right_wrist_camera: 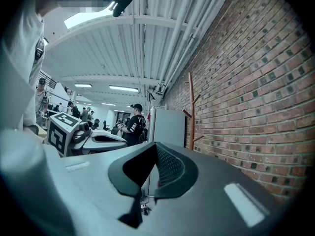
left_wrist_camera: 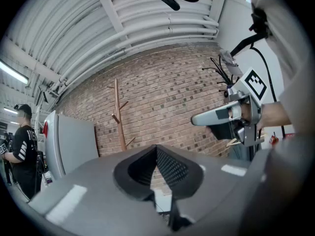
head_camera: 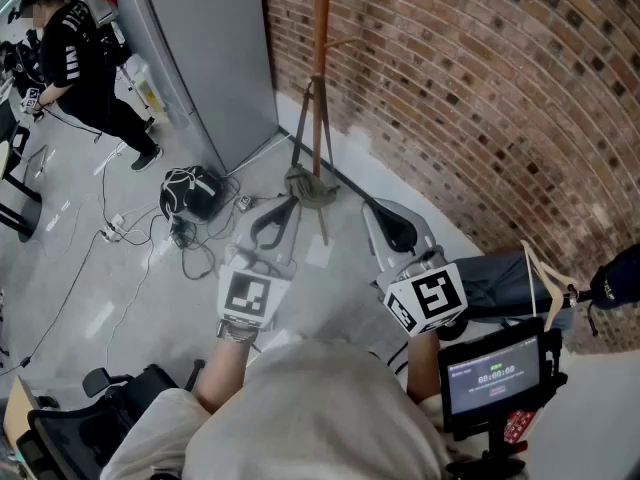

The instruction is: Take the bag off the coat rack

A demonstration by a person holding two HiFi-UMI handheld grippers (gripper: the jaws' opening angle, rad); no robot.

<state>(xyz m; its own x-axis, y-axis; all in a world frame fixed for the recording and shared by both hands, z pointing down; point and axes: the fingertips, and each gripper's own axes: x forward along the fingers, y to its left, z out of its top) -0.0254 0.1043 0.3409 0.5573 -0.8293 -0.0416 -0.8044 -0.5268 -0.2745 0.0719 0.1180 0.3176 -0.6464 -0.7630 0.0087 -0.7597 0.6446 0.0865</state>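
Bag (head_camera: 308, 186) — slung by long straps near the foot of the rack (head_camera: 320, 28), untouched; left gripper (head_camera: 280, 214) and right gripper (head_camera: 385, 218) — jaws pressed together, empty, held short, presumably awaiting approach.

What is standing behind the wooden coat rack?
Behind the coat rack a red brick wall is seen, with a grey panel at its left. The olive bag low on the rack covers its foot, so the floor there is hidden.
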